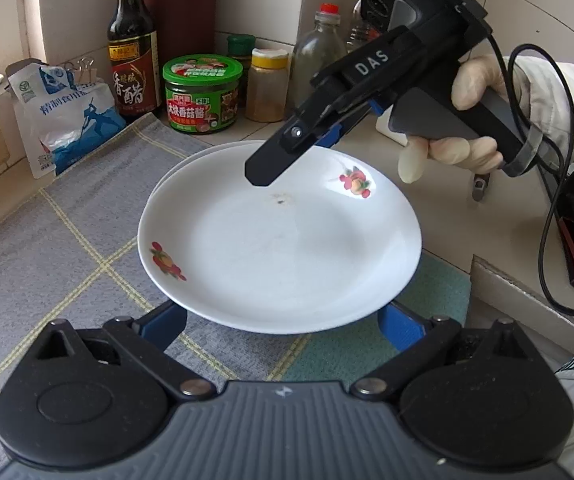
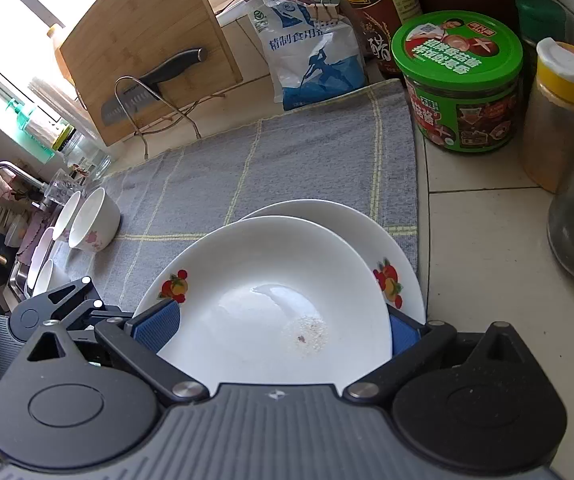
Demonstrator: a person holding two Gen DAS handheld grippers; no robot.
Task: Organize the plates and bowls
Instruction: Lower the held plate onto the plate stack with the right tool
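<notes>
My two grippers meet at the plates.
My right gripper [image 2: 283,330] spreads wide around the top plate [image 2: 263,300], pads at its 9 and 3 o'clock rim; my left gripper [image 1: 283,322] gapes beneath it, gripping nothing.

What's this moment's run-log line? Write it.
left gripper: open, near rim | right gripper: open, far rim | white fruit-print ceramic plate: over matching plate

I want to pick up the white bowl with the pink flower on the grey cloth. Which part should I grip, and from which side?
Judging from the right wrist view, grip the rim of the flowered bowl, one finger inside and one outside the thin wall. The bowl lies tipped with its mouth facing left toward other bowls, which crowd that side. So come from above over the grey cloth and take the upper rim edge.
</notes>
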